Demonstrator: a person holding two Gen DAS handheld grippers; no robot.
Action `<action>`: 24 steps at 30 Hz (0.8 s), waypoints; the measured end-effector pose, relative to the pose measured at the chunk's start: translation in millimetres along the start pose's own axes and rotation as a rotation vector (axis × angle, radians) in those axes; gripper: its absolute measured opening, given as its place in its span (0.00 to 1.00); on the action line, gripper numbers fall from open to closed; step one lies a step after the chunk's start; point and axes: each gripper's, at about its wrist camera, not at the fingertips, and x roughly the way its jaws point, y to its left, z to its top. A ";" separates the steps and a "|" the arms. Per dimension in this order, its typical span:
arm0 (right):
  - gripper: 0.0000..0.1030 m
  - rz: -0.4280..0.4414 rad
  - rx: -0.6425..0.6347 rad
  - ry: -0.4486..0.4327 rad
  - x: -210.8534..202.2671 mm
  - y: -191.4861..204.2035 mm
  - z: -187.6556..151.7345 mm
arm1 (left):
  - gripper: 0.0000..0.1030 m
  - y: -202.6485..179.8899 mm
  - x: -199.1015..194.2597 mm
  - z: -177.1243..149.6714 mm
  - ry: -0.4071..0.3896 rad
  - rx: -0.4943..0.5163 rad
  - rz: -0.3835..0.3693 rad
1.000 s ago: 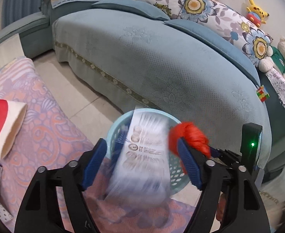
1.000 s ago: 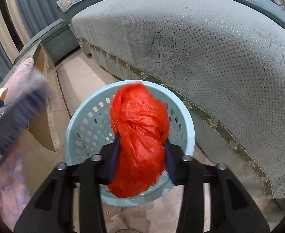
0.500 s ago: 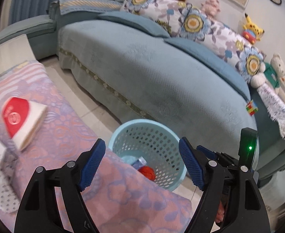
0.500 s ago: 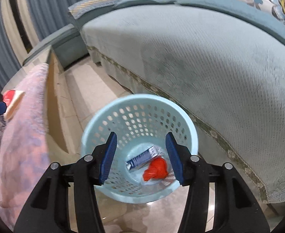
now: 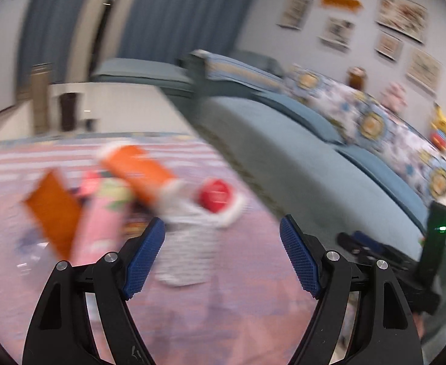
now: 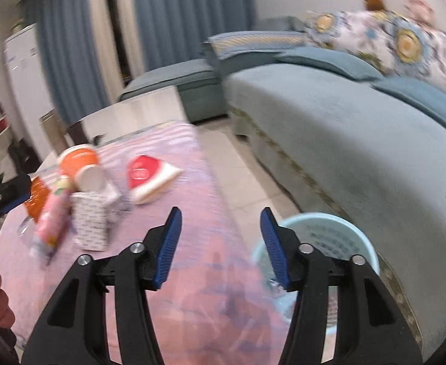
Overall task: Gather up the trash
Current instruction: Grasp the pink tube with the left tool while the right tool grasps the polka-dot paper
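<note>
Both tongs gape, holding nothing — left gripper, right gripper; cups and cartons litter the table's far end; basket beside its right edge.

Cups, cartons, wrappers clustered on pink tablecloth; pale-blue basket on floor beside.
</note>
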 end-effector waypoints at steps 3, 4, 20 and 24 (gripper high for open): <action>0.54 0.068 -0.036 0.016 10.0 38.3 2.3 | 0.75 38.7 -9.3 -1.2 -0.005 -0.033 0.007; 0.55 0.083 -0.047 0.024 14.6 49.4 2.6 | 0.76 50.2 -9.8 -0.2 0.002 -0.044 0.018; 0.56 0.169 -0.175 0.152 89.1 140.6 -15.6 | 0.75 102.2 45.3 -14.6 0.114 -0.035 0.152; 0.56 0.170 -0.186 0.176 99.4 146.8 -19.9 | 0.72 100.6 49.4 -18.2 0.117 -0.003 0.178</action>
